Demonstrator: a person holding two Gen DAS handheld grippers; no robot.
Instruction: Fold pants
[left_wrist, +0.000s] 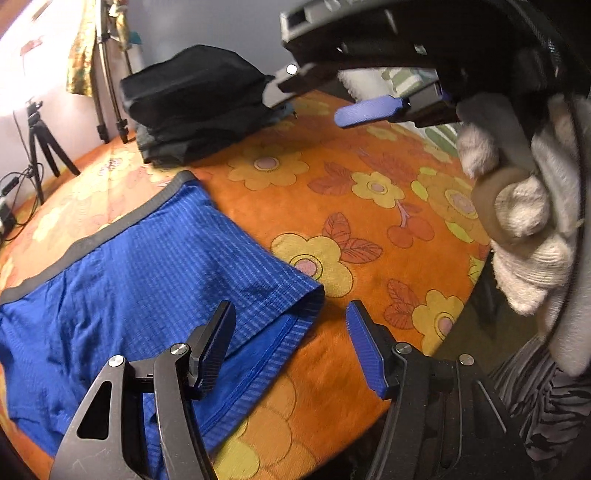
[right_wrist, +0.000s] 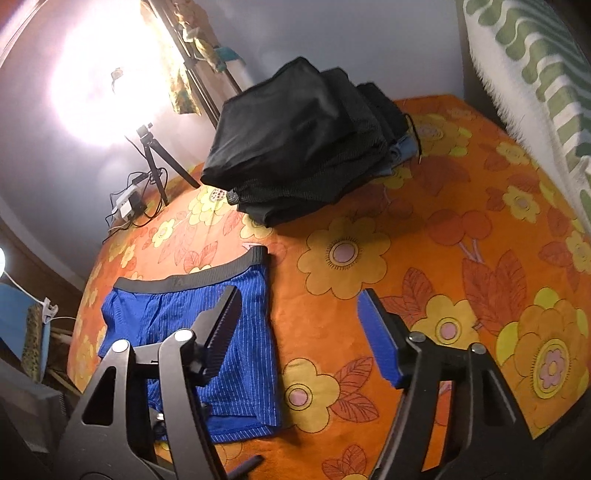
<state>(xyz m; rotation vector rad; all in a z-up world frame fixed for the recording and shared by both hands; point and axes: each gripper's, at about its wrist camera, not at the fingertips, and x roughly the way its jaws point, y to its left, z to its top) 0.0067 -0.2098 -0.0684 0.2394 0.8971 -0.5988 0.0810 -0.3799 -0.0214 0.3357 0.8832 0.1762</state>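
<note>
Left gripper (left_wrist: 291, 343) was part-open and empty, its left jaw over the blue shorts' (left_wrist: 140, 280) leg hem at lower left. Right gripper (right_wrist: 299, 336), also part-open and empty, sat farther off; waistband ran upper left.

Pants (right_wrist: 192, 325) on bedspread (right_wrist: 424, 258), clothes pile (right_wrist: 306, 147) behind
</note>
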